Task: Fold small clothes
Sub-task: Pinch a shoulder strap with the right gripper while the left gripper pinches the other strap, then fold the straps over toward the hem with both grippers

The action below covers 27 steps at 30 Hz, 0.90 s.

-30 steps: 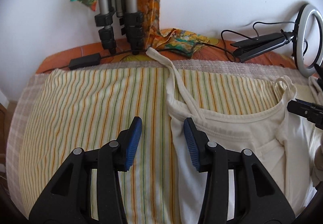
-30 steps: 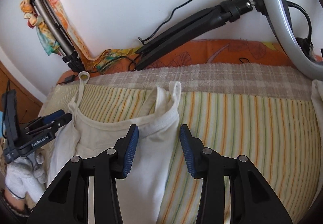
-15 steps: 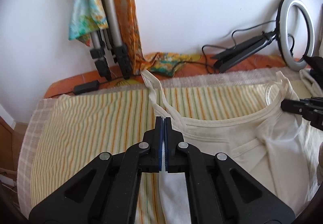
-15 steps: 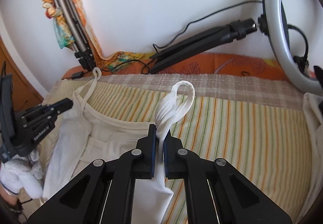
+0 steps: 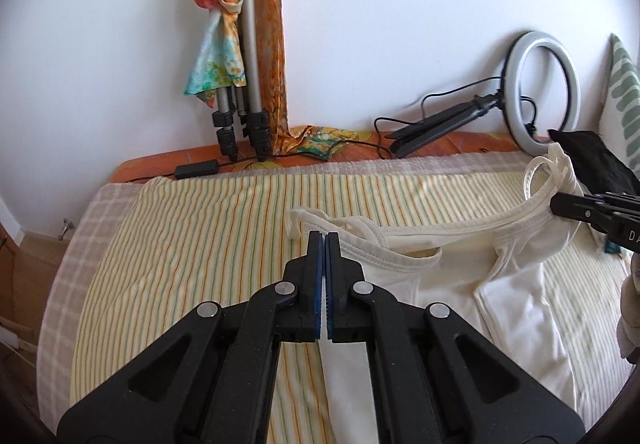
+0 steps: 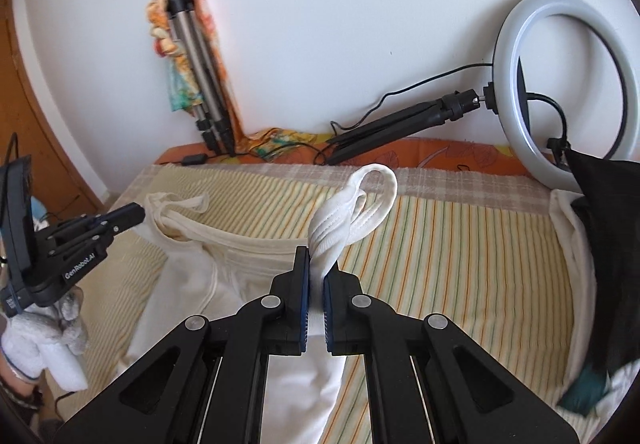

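A cream sleeveless top (image 5: pixel 460 276) hangs between both grippers above a striped cloth (image 5: pixel 208 244) on the bed. My left gripper (image 5: pixel 324 240) is shut on the top's left shoulder edge, its straps (image 5: pixel 332 222) drooping beyond the tips. My right gripper (image 6: pixel 316 256) is shut on the other shoulder, with the bunched strap loop (image 6: pixel 360 199) sticking up past the tips. The right gripper shows in the left wrist view (image 5: pixel 596 209), the left gripper in the right wrist view (image 6: pixel 100 228). The top's body (image 6: pixel 224 296) sags between them.
A tripod draped with patterned scarves (image 5: pixel 240 55) leans on the white wall. A ring light (image 6: pixel 564 83) on a folded black stand (image 6: pixel 400 131) lies at the bed's far edge. A black cloth and more clothes (image 6: pixel 600 244) lie at right.
Both grippers closed on the top's shoulders about a second ago, then lifted and pulled back; the top has risen off the striped cloth and stretched between them.
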Each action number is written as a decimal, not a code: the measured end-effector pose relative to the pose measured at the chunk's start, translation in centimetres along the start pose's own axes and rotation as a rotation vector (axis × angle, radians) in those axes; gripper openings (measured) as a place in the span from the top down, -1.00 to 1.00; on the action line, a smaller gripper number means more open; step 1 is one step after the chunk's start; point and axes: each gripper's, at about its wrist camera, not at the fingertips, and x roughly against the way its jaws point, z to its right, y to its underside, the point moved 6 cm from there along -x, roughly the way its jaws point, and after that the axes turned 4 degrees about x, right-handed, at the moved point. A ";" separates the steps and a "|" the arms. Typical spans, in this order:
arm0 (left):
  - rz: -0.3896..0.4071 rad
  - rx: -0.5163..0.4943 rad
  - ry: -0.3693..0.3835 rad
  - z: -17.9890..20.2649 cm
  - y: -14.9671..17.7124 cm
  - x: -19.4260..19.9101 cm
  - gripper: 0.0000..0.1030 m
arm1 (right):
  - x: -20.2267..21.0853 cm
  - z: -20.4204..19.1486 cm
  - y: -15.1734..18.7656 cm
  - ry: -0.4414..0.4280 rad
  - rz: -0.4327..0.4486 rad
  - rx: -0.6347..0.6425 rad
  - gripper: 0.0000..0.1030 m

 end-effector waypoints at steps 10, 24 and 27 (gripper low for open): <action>0.010 0.001 0.040 0.2 5.5 6.4 1.00 | 4.9 -2.3 5.6 0.007 0.019 0.061 0.92; -0.022 0.104 0.096 -0.3 12.7 10.5 1.00 | 8.7 -5.6 12.3 0.019 0.036 0.063 0.92; -0.031 0.100 0.097 -0.1 13.8 11.2 1.00 | 9.3 -5.7 13.2 0.008 0.045 0.061 0.91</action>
